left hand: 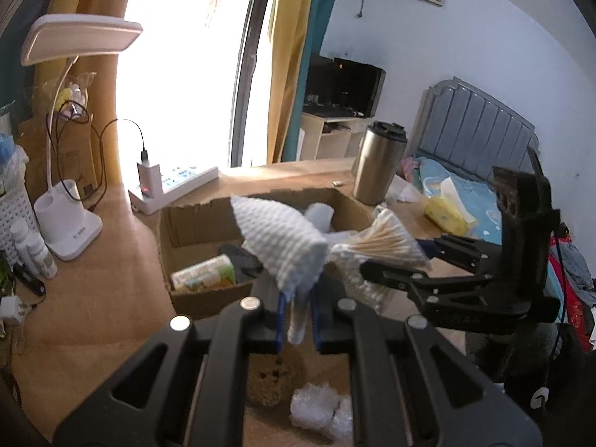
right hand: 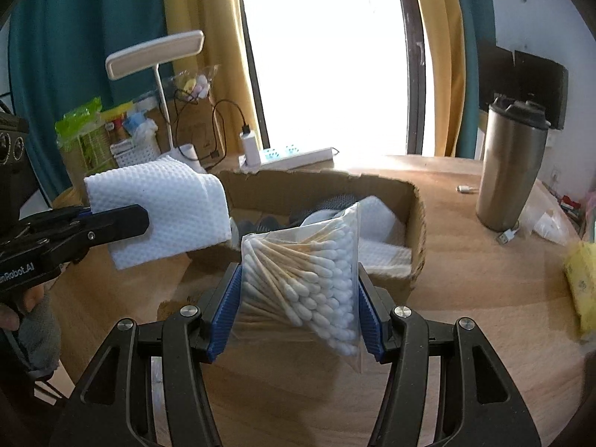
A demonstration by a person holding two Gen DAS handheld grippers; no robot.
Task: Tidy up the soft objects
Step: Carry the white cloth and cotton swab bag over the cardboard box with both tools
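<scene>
While my left gripper pinches the limp folded cloth, my right gripper squeezes the crinkly, slippery cotton-swab bag at mid-body.

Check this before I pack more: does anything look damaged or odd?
The cardboard box has a ragged, torn back rim. Otherwise nothing stands out.
</scene>
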